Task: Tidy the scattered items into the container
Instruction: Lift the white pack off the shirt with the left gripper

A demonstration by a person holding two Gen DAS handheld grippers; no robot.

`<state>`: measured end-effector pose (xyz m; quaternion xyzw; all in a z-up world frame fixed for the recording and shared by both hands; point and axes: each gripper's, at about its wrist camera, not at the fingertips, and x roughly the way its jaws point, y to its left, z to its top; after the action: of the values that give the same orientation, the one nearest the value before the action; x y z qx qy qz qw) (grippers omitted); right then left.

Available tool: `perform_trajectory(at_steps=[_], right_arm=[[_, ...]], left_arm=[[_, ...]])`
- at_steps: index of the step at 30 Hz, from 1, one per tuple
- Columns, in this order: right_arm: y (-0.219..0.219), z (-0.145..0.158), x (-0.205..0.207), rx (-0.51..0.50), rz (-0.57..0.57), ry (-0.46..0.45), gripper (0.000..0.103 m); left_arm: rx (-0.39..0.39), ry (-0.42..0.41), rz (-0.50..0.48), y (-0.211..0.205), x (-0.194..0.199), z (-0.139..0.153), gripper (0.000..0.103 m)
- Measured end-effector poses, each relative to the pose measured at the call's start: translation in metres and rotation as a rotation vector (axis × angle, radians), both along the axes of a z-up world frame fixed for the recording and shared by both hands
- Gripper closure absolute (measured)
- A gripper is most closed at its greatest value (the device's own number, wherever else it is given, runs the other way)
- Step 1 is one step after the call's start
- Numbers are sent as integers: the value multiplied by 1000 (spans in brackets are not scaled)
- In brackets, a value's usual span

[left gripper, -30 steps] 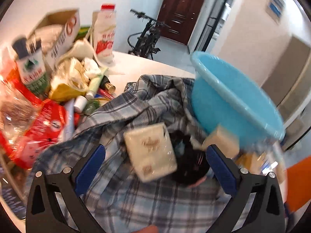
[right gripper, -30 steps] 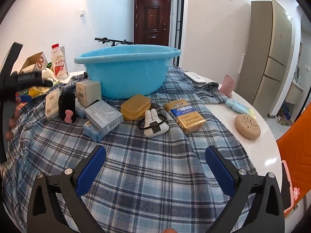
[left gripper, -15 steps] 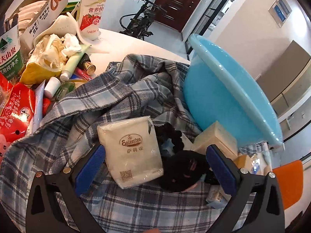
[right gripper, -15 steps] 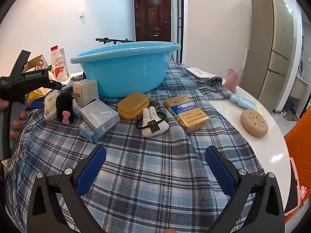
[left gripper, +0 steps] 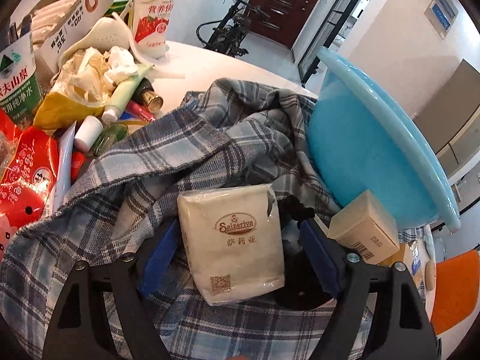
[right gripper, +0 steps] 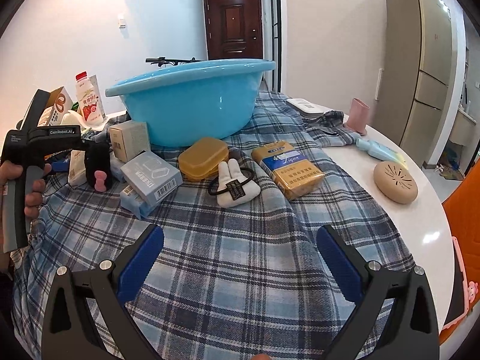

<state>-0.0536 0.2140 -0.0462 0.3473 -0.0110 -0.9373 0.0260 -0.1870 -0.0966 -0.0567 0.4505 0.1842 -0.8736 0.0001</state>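
Just beside the blue basin [left gripper: 375, 138], the left gripper [left gripper: 240, 252] has been closing its jaws around the tissue pack [left gripper: 231, 240] without yet clamping it, while the right gripper [right gripper: 240, 258] hangs open over the plaid cloth [right gripper: 240, 270].

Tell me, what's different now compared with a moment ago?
The left gripper came down around the cream tissue packet, its jaws closing toward it; whether the pads press it yet is unclear. The right gripper stayed open and empty, and the blue plastic basin stayed put.
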Motion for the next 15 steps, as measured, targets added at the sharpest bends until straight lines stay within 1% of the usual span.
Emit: perform_trajectory(at_steps=[1,2,3,8,15], right_arm=[[0,0,0,2,0,0,0],[-1,-1,1,3,0,-2,0],[-1,-1,1,4,-1,-3,0],[0,-3,0,2,-8,-16,0],[0,-2,2,18,-24,-12,0]], left_arm=[[-10,4,-6,1,0,0,31],[-25,4,-9,3,-1,-1,48],[-43,-2,-11,4,-2,-2,55],[-54,10,-17,4,0,-1,57],[-100,81,-24,9,14,20,57]])
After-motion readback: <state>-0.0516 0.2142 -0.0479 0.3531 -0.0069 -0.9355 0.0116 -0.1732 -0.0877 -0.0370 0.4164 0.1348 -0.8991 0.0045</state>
